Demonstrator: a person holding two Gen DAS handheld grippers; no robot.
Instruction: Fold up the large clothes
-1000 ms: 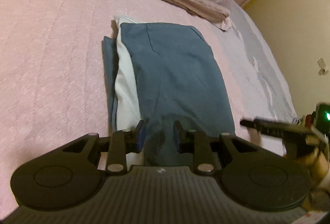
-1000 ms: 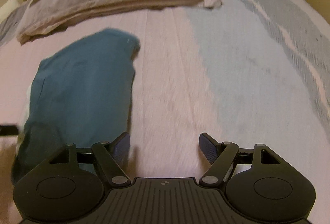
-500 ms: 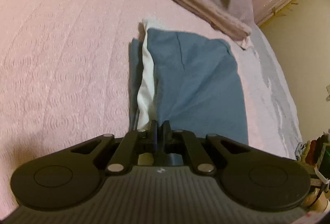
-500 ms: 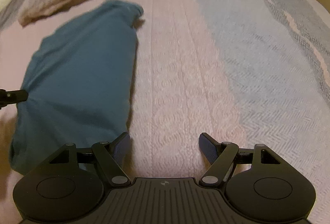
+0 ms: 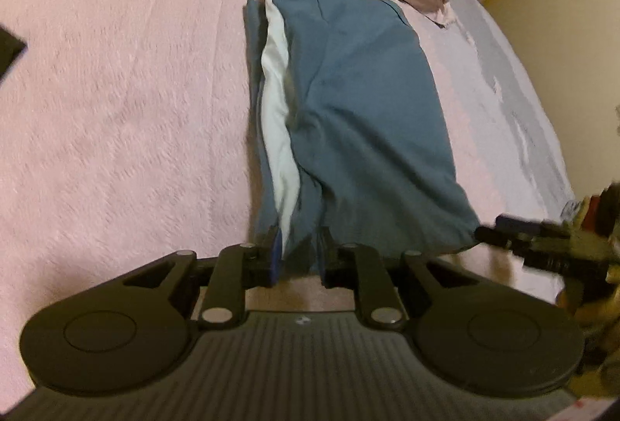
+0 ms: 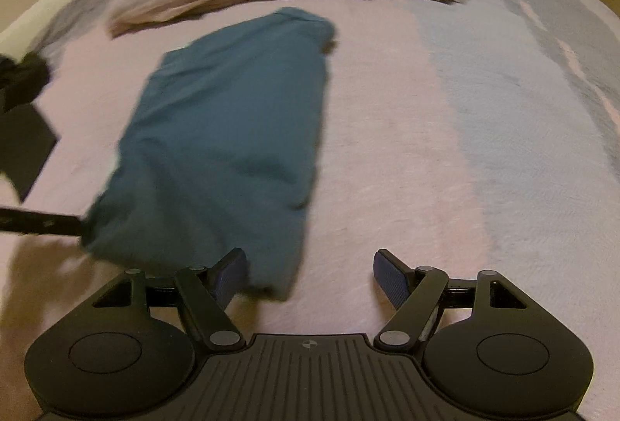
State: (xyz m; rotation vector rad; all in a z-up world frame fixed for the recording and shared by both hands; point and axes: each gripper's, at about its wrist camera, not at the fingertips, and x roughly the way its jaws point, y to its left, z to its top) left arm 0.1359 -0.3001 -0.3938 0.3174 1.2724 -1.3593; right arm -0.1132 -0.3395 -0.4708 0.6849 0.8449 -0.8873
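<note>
While left tool (image 5: 297, 258) grips blue garment (image 5: 360, 118), right tool (image 6: 310, 275) agape

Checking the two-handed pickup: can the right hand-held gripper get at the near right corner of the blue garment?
Probably yes. The right hand-held gripper stands open with the blue garment corner just inside its left finger; only bare bedspread lies around it.
</note>
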